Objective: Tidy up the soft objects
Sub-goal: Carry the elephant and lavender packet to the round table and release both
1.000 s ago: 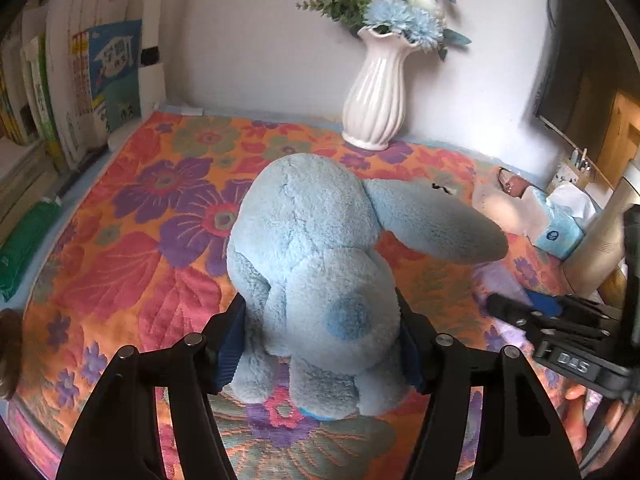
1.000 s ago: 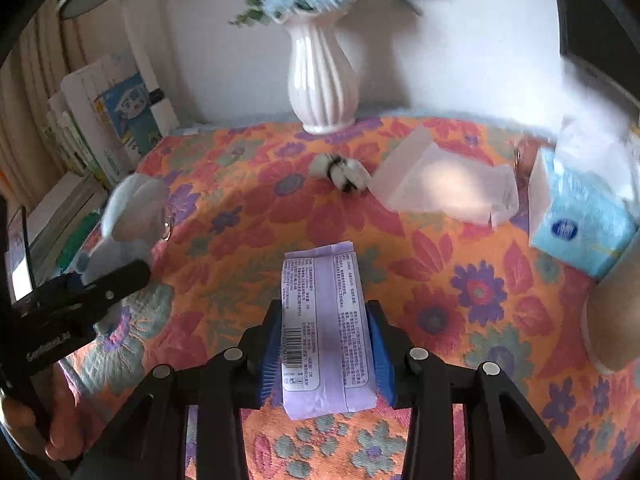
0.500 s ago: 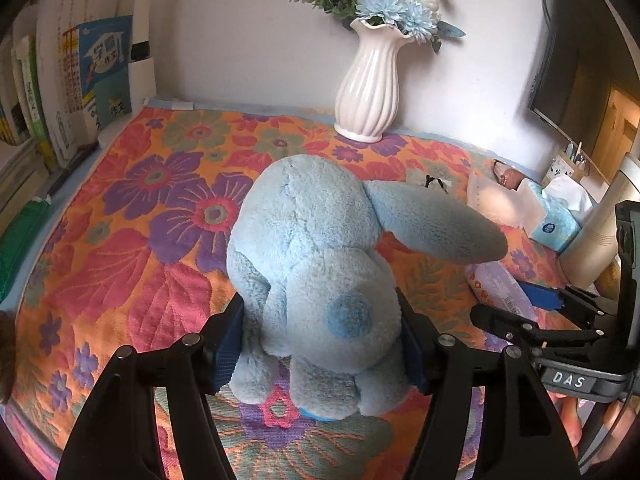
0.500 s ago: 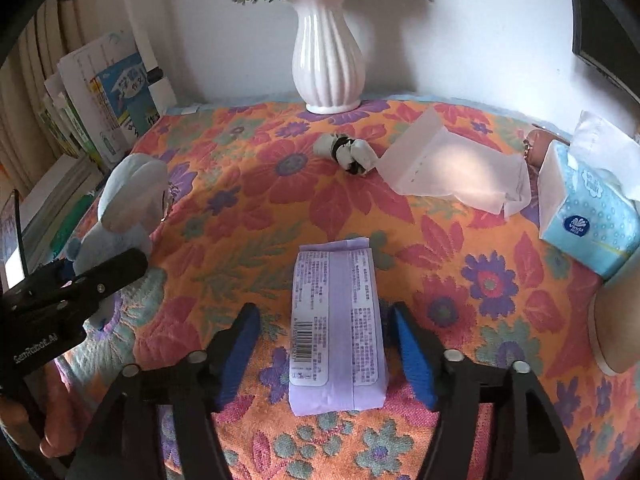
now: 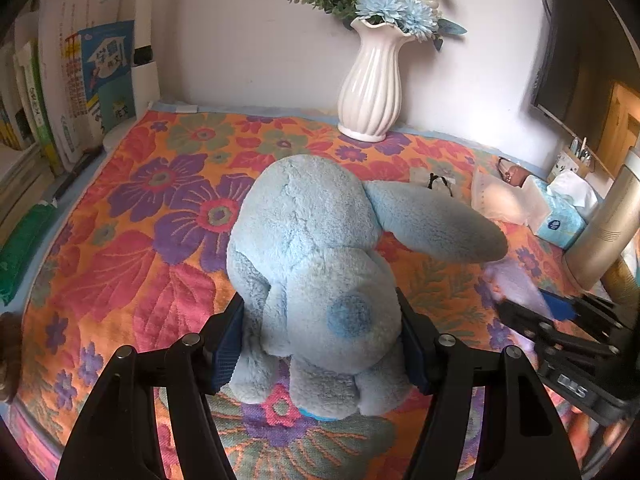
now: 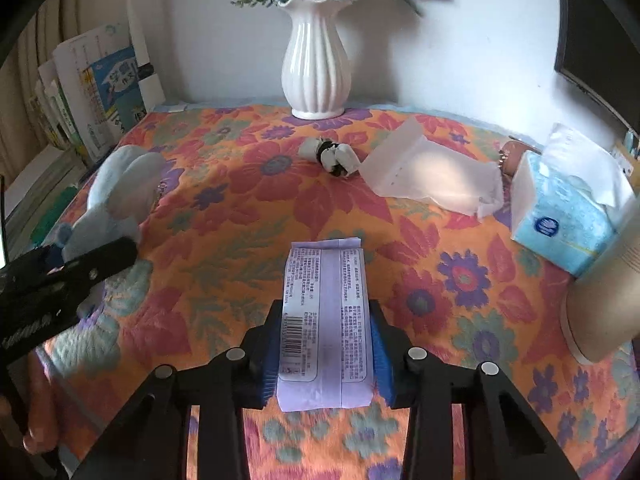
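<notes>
Right now the purple pack [image 6: 325, 320] lies flat on the floral cloth [image 6: 248, 208], long axis running straight away from the right gripper [image 6: 325, 354], whose jaws are closing on its long sides. Best to squeeze it squarely, mid-length, without crushing. Beside it, the left gripper [image 5: 320, 344] has its jaws half-spread, pressed on the upright blue plush [image 5: 316, 280], ear pointing right.

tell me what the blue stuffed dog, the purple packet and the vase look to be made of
Blue stuffed dog: plush fabric, fuzzy matte pile.
Purple packet: probably thin plastic film, smooth, printed, with a flat sealed end.
Vase: likely glazed ceramic, white, ribbed and glossy.
</notes>
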